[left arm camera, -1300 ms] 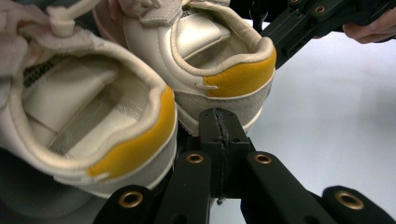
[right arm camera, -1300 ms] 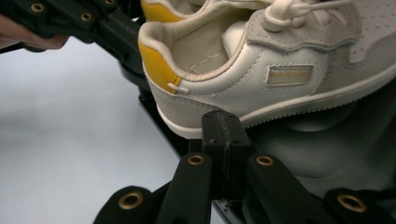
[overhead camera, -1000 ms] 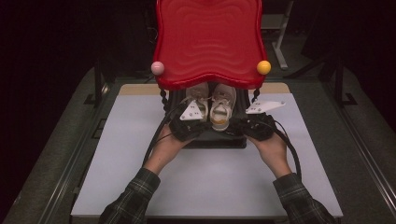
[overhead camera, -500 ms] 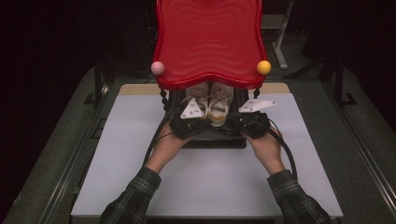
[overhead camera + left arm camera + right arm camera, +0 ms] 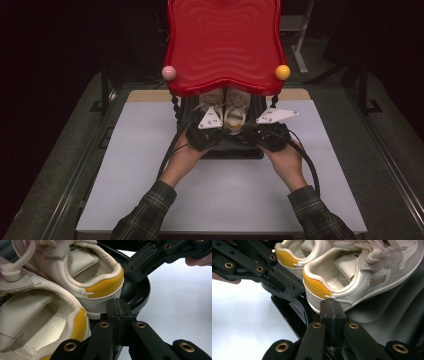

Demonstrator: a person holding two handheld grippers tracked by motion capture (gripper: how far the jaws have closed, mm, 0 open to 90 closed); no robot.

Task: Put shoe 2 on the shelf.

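A pair of white sneakers with yellow heel tabs stands on the black lower shelf of a small rack, heels toward me. The left shoe and right shoe sit side by side. My left gripper is shut with nothing between its jaws, its tip just below the right shoe's heel. My right gripper is shut too, empty, with its tip right at that same heel. Each gripper view also shows the other gripper close beside the shoes.
The rack's red wavy top shelf overhangs the shoes, with a pink ball and a yellow ball at its front corners. The rack stands on a white tabletop bordered by dark rails. Both plaid sleeves come in from the bottom.
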